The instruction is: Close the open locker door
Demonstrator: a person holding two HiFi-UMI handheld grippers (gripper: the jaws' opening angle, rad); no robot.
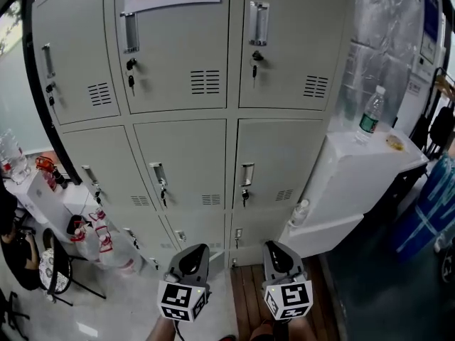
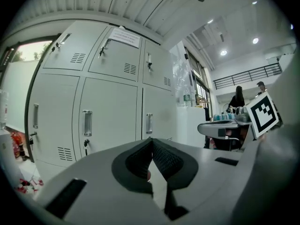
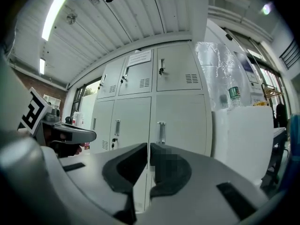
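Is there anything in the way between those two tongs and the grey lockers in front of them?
Nothing visible. Only floor lies between the left tongs, the right tongs and the lockers. The bags and the white cabinet stand off to the sides. Every locker door in view looks shut.

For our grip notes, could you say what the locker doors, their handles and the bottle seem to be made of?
Locker doors: likely painted sheet metal, matte pale grey, with punched vent slots.
Handles: probably bright metal, given their shine.
Bottle: clear plastic by the look, green label.
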